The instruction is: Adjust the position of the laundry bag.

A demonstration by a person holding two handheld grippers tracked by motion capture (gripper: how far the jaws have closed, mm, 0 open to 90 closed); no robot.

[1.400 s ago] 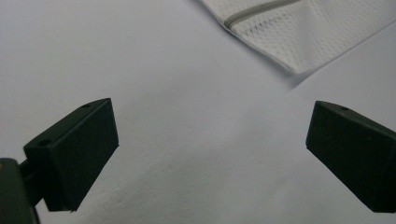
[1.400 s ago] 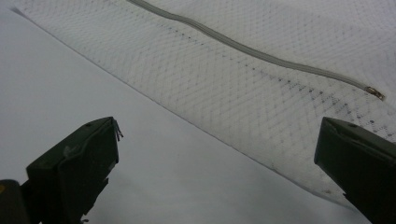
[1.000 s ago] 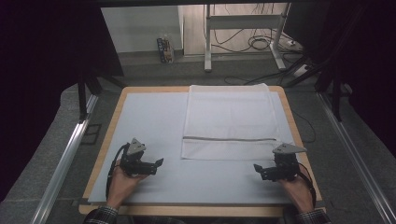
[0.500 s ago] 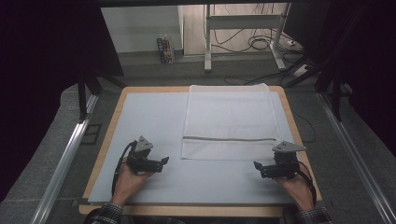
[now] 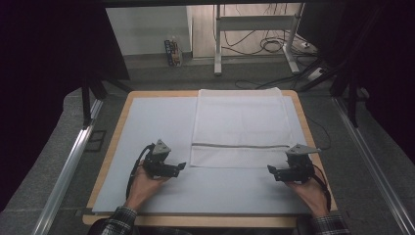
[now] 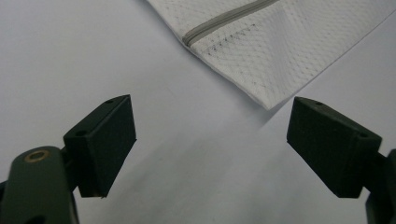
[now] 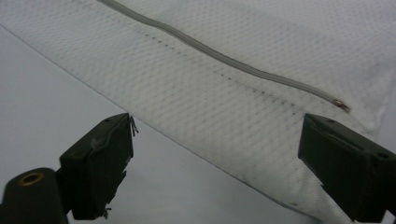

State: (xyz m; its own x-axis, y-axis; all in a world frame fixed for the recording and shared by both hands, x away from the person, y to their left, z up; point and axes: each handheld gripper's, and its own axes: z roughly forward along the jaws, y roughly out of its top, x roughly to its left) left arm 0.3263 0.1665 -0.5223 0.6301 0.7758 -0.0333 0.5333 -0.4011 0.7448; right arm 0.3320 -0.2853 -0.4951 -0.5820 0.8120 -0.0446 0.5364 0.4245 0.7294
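A wooden-edged table [image 5: 113, 142] carries a pale grey-blue sheet [image 5: 156, 127] that covers nearly its whole top, leaving a narrow band of wood at the rim. Flat on the sheet, toward the far right, lies a white mesh laundry bag [image 5: 240, 125], its grey zipper [image 5: 240, 145] running across near the near edge, its far edge reaching the table's rim.

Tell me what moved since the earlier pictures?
The left gripper slid right toward the near left corner of the white mesh bag, its jaws closing a little with nothing between them. The right gripper stayed put by the other near corner, jaws also narrowing, empty. The bag still lies flat on the table.
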